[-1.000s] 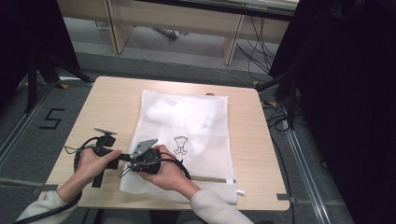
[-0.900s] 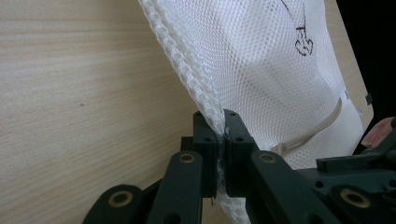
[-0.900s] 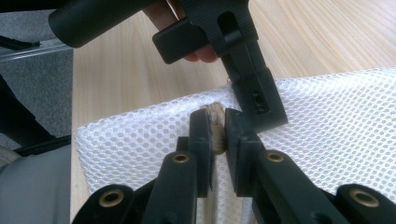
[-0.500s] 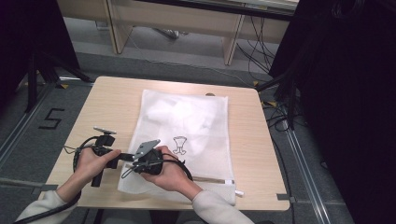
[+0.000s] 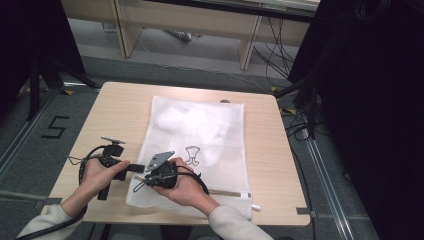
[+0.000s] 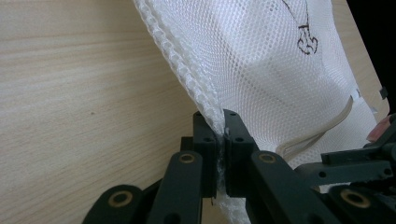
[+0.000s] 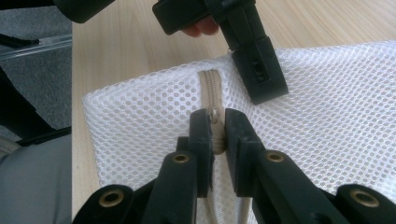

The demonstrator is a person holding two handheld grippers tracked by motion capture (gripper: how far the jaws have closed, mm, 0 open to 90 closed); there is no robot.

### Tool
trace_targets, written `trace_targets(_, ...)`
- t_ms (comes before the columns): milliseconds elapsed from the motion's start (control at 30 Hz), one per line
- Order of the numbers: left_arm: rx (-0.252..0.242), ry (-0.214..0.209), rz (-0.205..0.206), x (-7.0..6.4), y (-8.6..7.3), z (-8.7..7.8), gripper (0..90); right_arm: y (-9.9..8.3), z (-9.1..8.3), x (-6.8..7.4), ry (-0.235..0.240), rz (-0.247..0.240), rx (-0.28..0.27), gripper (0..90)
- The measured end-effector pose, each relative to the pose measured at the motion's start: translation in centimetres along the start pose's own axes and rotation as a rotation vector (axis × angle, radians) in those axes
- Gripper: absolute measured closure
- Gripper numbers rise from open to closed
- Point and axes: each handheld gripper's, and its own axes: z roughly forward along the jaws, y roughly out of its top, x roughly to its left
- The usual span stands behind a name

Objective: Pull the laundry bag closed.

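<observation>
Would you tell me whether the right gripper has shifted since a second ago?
No; the right gripper stays at the mesh bag's near left corner, by the table's front edge.

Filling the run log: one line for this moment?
left gripper: shut on mesh bag edge | right gripper: shut on zipper pull | table

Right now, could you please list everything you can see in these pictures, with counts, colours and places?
mesh bag: one, white, flat on the table with a small dark drawing; its near left corner is lifted.
zipper: one, beige, along the bag's near edge.
table: one, light wood, under the bag.
floor mark 5: one, black, left of the table.
left gripper: one, black, shut on the bag's edge.
right gripper: one, black, shut on the zipper.
hands: two, each holding a gripper, at the table's near edge.
</observation>
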Motion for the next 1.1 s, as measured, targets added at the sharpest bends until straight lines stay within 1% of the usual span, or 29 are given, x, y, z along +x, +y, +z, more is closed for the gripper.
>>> trace_targets(33, 0.001, -0.002, 0.000, 0.0, 0.0, 0.0, 85.2, -0.1, 0.0, 0.2, -0.004, 0.023, -0.007, 82.6)
trace_targets(67, 0.001, -0.002, 0.000, 0.0, 0.0, 0.0, 85.2, -0.1, 0.0, 0.2, -0.004, 0.023, -0.007, 82.6)
trace_targets(133, 0.001, 0.000, 0.000, 0.0, 0.0, 0.0, 85.2, -0.1, -0.1, 0.0, -0.002, 0.006, -0.005, 82.6)
trace_targets(167, 0.008, 0.001, 0.007, 0.0, 0.0, 0.0, 85.2, -0.2, -0.1, 0.0, -0.004, 0.008, -0.008, 82.6)
trace_targets(300, 0.014, 0.010, 0.013, 0.0, 0.0, -0.1, 85.3, -0.3, -0.1, 0.0, -0.001, 0.002, 0.003, 82.6)
trace_targets(333, 0.014, 0.009, 0.014, 0.1, 0.0, -0.1, 85.3, -0.4, -0.1, -0.2, 0.005, 0.011, 0.002, 82.6)
trace_targets(400, 0.015, 0.008, 0.012, 0.1, 0.0, -0.1, 85.3, -0.5, -0.1, -0.2, 0.001, 0.010, 0.003, 82.6)
trace_targets(433, 0.011, 0.007, 0.006, 0.1, 0.0, 0.0, 85.3, -0.5, -0.1, -0.1, 0.001, 0.024, -0.001, 82.6)
trace_targets(467, 0.009, 0.003, 0.009, 0.1, 0.0, 0.0, 85.3, -0.6, -0.1, -0.1, 0.007, 0.033, 0.002, 82.6)
trace_targets(500, 0.016, 0.006, 0.017, 0.1, 0.0, -0.1, 85.3, -0.6, -0.1, -0.2, 0.004, 0.018, -0.003, 82.6)
trace_targets(567, 0.008, 0.003, 0.011, 0.1, 0.0, 0.0, 85.3, -0.5, -0.1, -0.2, 0.004, 0.017, -0.004, 82.6)
trace_targets(767, 0.009, 0.009, 0.016, 0.0, 0.0, 0.0, 85.2, -0.9, -0.3, -0.3, 0.009, 0.023, 0.005, 82.6)
trace_targets(833, 0.008, 0.008, 0.013, 0.0, 0.0, 0.0, 85.3, -1.0, -0.3, -0.2, 0.013, 0.042, 0.004, 82.5)
trace_targets(867, 0.016, 0.007, 0.021, 0.1, 0.0, 0.0, 85.2, -0.9, -0.4, -0.2, 0.013, 0.039, 0.009, 82.6)
trace_targets(900, 0.031, 0.007, 0.038, 0.2, 0.0, -0.2, 85.3, -0.9, -0.4, -0.2, 0.010, 0.040, 0.008, 82.6)
trace_targets(967, 0.031, 0.005, 0.037, 0.2, 0.0, -0.2, 85.2, -1.0, -0.4, -0.3, 0.007, 0.032, 0.003, 82.6)
trace_targets(1000, 0.035, 0.006, 0.040, 0.3, 0.0, -0.2, 85.3, -1.0, -0.3, -0.3, 0.008, 0.035, -0.003, 82.6)
trace_targets(1100, 0.033, 0.005, 0.031, 0.4, 0.0, -0.2, 85.4, -1.2, -0.3, -0.5, 0.009, 0.032, 0.007, 82.6)
